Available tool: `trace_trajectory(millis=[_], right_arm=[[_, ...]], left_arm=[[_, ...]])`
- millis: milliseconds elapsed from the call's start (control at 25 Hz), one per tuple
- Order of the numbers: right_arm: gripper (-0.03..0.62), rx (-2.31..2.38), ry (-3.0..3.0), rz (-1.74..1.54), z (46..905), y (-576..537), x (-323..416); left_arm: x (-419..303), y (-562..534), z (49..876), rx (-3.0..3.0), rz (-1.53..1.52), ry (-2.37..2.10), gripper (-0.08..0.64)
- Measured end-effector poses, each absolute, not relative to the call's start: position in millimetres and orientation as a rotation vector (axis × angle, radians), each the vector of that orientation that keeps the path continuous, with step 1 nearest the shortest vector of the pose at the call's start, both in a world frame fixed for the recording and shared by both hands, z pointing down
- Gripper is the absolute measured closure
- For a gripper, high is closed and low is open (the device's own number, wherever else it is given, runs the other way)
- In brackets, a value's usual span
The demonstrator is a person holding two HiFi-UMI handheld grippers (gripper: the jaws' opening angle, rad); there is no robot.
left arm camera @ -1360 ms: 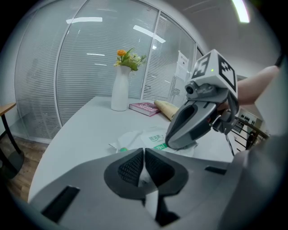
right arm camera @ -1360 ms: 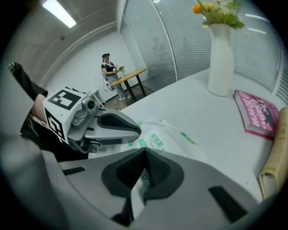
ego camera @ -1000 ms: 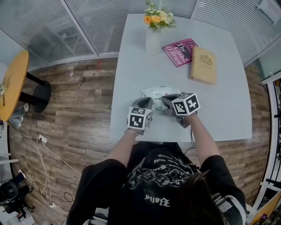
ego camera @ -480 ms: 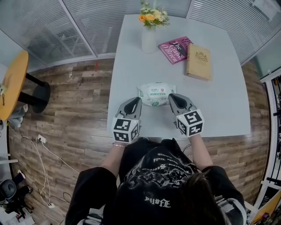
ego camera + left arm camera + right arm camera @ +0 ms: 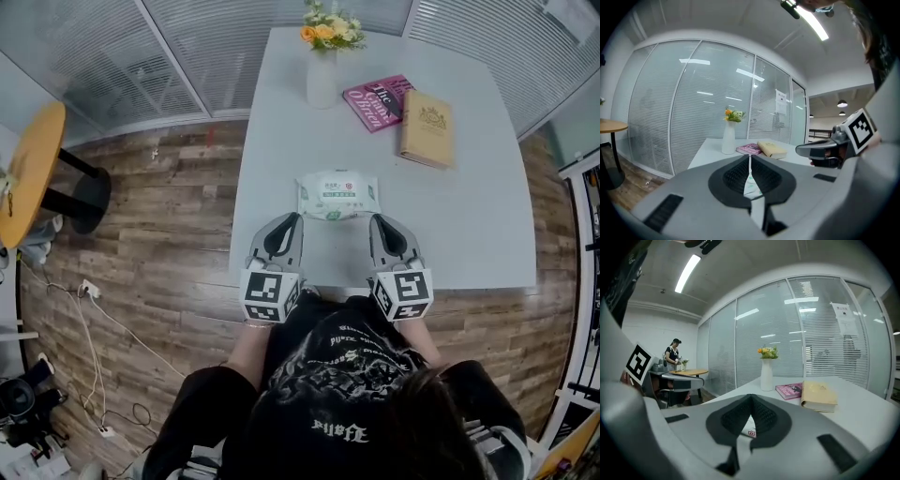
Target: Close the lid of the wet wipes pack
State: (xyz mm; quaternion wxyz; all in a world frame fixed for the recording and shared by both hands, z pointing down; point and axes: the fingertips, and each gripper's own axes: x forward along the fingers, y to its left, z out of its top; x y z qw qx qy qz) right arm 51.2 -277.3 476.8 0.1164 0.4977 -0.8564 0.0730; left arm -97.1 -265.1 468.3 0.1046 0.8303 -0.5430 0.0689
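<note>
The wet wipes pack (image 5: 337,201) lies on the worktop (image 5: 469,225), its lid (image 5: 341,189) seemingly flat; we judge nothing is left. Our left claw (image 5: 289,221) and right claw (image 5: 380,221) are clenched, empty, near it.

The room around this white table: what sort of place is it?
Probably an office meeting room. Glass partition walls with blinds enclose it, a ceiling strip light runs overhead, and the table carries a vase of flowers, a pink book and a tan book.
</note>
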Motion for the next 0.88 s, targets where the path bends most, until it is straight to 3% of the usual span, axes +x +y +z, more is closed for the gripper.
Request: trace_trajectory(millis=[880], right_arm=[[0.594,1.527,-2.467,0.106,465,-269,49]], left_arm=[[-102,-258,452,2.507,0.170,-1.621,0.543]])
